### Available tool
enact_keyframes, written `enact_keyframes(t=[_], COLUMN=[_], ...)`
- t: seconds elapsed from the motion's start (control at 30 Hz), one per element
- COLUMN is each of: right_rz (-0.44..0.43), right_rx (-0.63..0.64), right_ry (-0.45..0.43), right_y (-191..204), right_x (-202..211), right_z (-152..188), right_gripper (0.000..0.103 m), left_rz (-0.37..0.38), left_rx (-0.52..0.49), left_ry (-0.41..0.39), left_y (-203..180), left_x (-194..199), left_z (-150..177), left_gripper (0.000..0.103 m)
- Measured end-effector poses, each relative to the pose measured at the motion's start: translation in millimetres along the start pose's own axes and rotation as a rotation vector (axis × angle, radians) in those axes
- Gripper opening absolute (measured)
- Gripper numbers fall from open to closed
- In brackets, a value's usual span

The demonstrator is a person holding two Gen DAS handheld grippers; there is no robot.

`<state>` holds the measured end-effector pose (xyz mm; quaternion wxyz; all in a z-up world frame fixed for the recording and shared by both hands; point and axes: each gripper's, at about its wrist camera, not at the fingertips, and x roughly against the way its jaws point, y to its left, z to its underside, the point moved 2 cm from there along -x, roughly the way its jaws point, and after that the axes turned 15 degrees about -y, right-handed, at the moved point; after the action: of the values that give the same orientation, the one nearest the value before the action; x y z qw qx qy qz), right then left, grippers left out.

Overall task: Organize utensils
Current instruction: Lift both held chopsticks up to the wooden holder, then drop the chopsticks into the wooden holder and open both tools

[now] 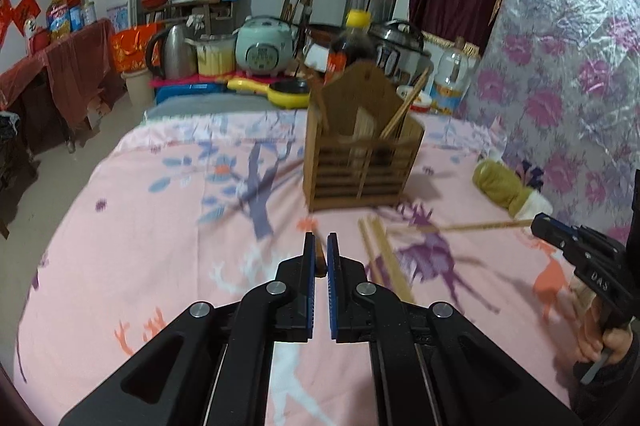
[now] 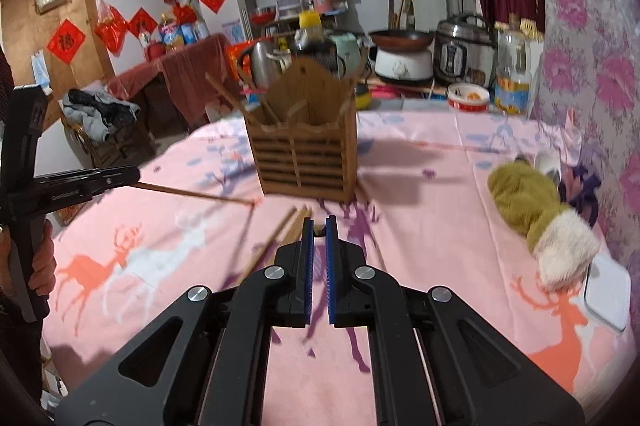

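wooden utensil holder (image 2: 308, 146) stands upright on the pink deer-print cloth, slatted front, tall peaked back panel; several chopsticks lean inside its compartments at differing angles. a loose cluster of bare wooden chopsticks (image 1: 386, 258) lies flat on the cloth just in front of the holder, roughly parallel. one chopstick (image 2: 196, 193) is held clear of the cloth, near level, tip towards the holder base. another chopstick (image 1: 460, 226) is likewise held, reaching over the loose cluster.
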<state>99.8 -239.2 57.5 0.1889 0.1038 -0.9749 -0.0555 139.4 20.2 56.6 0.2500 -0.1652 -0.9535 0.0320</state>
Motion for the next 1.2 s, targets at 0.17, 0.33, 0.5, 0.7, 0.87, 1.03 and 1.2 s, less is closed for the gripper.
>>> enact_keyframes(t=[0.17, 0.33, 0.5, 0.7, 0.87, 1.03, 1.2], right_rz=[-0.008, 0.000, -0.003, 0.002, -0.005, -0.001, 0.022], right_rx=[-0.003, -0.026, -0.039, -0.024, -0.003, 0.016, 0.034], right_ry=[-0.035, -0.037, -0.035, -0.068, -0.099, -0.164, -0.209], right_y=[7.6, 5.8, 0.7, 3.5, 10.1, 14.4, 16.8], right_x=[-9.1, -25.8, -31.1, -34.5, -35.1, -28.9, -37.9], right_z=[-27.2, -33.0, -44.6, -76.5, -104.4, -148.6, -178.3], right_gripper=[0.006, 0.006, 0.006, 0.006, 0.006, 0.006, 0.006], left_rz=[0.015, 0.025, 0.035, 0.062, 0.080, 0.055, 0.042], left_rx=[-0.009, -0.014, -0.026, -0.014, -0.028, -0.040, -0.007], left_ry=[-0.024, -0.047, -0.039, -0.054, -0.072, -0.147, -0.202], left_y=[-14.1, -21.8, -25.1, -29.5, -40.1, -47.2, -46.6], left_x=[-14.6, -31.5, -42.3, -43.4, -40.6, -35.8, -49.5], left_z=[-31.3, -40.0, -57.0, -93.0, -132.0, -184.4, -218.4], left_gripper=[0.006, 0.006, 0.006, 0.006, 0.006, 0.006, 0.006])
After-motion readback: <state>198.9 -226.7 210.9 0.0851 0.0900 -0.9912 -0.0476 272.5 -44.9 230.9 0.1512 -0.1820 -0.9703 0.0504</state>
